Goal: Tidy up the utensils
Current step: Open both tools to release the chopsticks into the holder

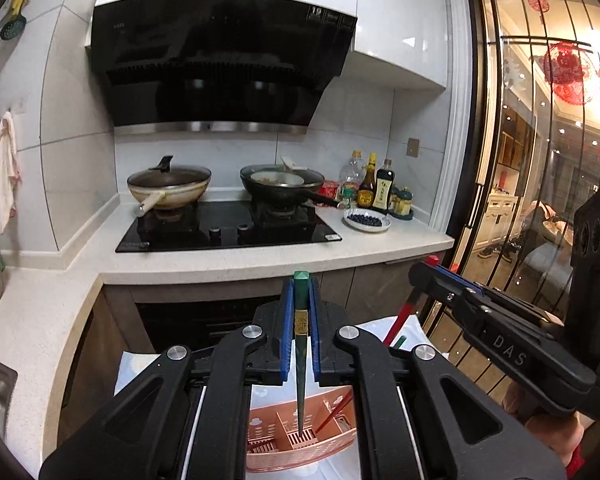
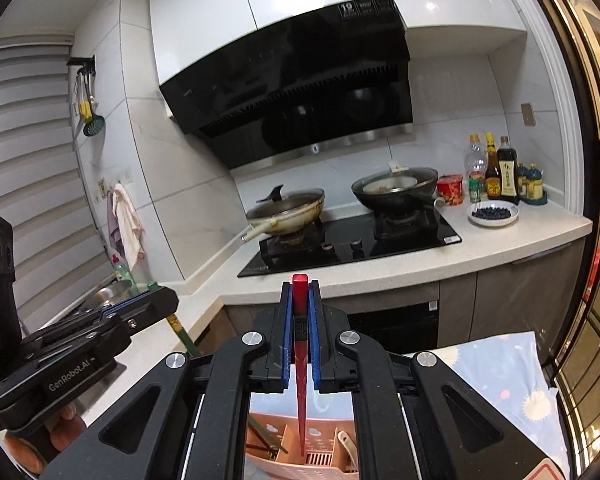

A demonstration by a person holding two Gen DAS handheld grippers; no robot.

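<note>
A: The green chopstick (image 1: 301, 360) sits clamped between the left gripper's (image 1: 301, 292) blue pads, top end poking out past the fingertips, tip hanging down over the pink caddy (image 1: 300, 452). The red chopstick (image 2: 300, 364) is clamped the same way in the right gripper (image 2: 300, 292), tip over the same caddy.

B: Which slot does each go to?

A: Cannot tell for certain. Each tip hangs above a slatted compartment near the middle. Judged from here, the step is lowering both sticks into the caddy.

B: Procedure?

A: Keep each stick near upright. Bring the tip inside the divider walls before loosening the pads. Lower one at a time; the two grippers stand near each other and could knock.

B: Anything already in the caddy?

A: Yes. In the left view another red stick (image 1: 334, 410) leans in a neighbouring compartment. In the right view a pale handle (image 2: 348, 442) stands right of the tip and dark sticks (image 2: 262, 442) lie left of it. A tip landing on those would skid.

B: Surroundings?

A: The caddy rests on a patterned cloth (image 2: 500, 376). Beyond is the counter (image 1: 260, 260) with the hob (image 1: 228, 232), two woks, bottles and a blueberry dish (image 1: 366, 220), all well apart. A glass door (image 1: 540, 160) stands to the right.
</note>
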